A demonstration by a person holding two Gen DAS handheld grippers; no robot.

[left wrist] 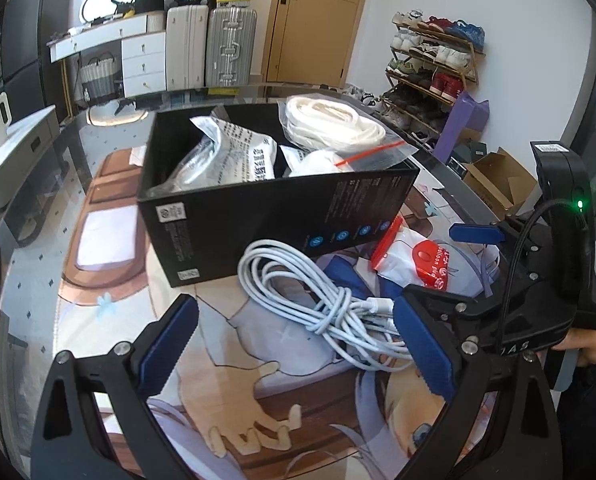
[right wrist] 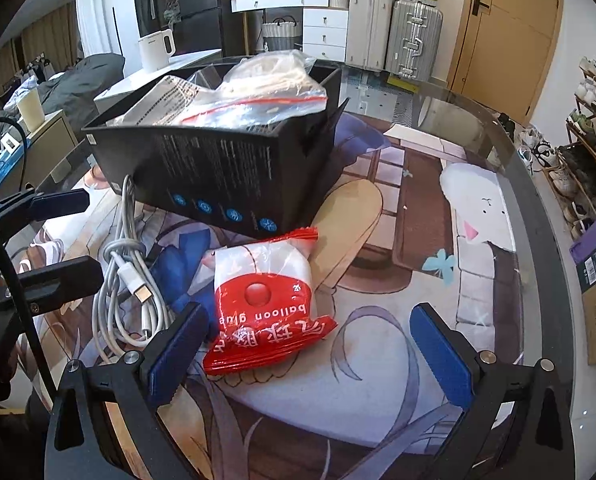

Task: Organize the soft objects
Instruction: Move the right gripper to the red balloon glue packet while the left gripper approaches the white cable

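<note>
An open black box stands on the picture mat, stuffed with a clear bag of white cord and printed plastic bags. Just in front of it lies a coiled white cable, between and ahead of the fingers of my open left gripper. A red-and-white balloon glue packet lies right of the cable, against the box's foot. My right gripper is open with the packet between its fingers, closer to the left pad. The left gripper also shows in the right wrist view, beside the cable.
The glass table's curved edge runs close on the right. Beyond it are a shoe rack, a purple board and cardboard boxes. Suitcases, a white desk and a kettle stand behind. A hand holds the right gripper's handle.
</note>
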